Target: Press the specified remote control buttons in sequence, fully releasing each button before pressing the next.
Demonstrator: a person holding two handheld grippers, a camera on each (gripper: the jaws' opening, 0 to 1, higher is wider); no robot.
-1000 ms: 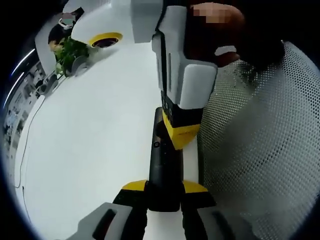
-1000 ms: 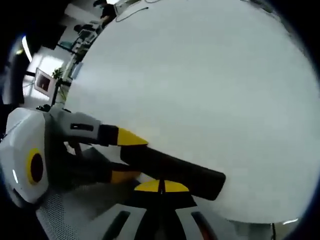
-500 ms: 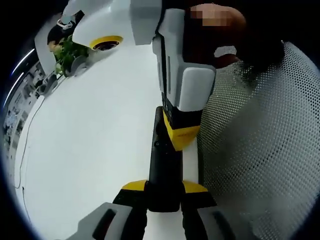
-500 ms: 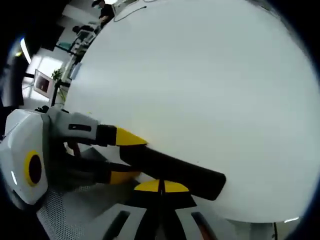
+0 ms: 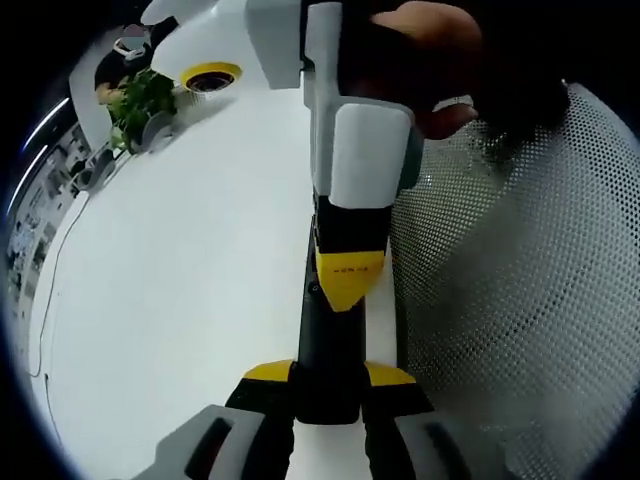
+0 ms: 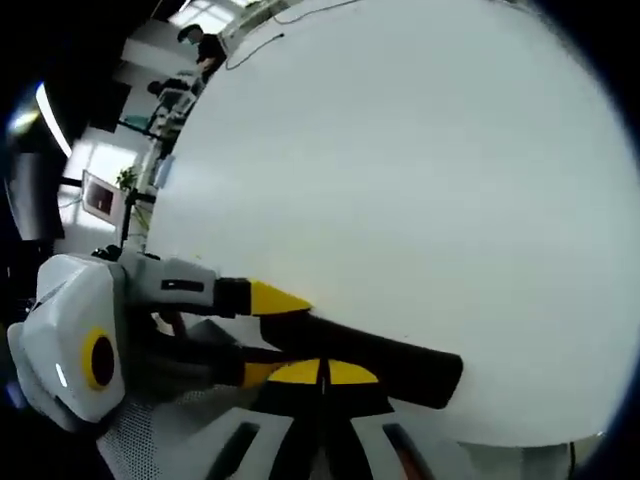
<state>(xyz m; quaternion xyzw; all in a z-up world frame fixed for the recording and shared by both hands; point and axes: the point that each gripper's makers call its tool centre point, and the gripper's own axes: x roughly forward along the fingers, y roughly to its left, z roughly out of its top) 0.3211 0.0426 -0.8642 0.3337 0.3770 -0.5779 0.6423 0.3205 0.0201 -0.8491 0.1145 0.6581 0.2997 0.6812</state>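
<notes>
Left gripper view: left gripper (image 5: 328,385) jaws clamped on black remote (image 5: 328,345), right gripper (image 5: 348,278) jaws together, seemingly touching it.

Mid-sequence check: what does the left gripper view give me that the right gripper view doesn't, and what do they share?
Left gripper view alone: the right tool coming down with its closed yellow tip on the remote's top face, a hand gripping that tool, a white mesh surface beside the table, and a potted plant.

Right gripper view alone: the remote's free far end reaching out over the table, and the left tool's white body from the side.

Both: the black remote clamped by the left tool above the white table.
</notes>
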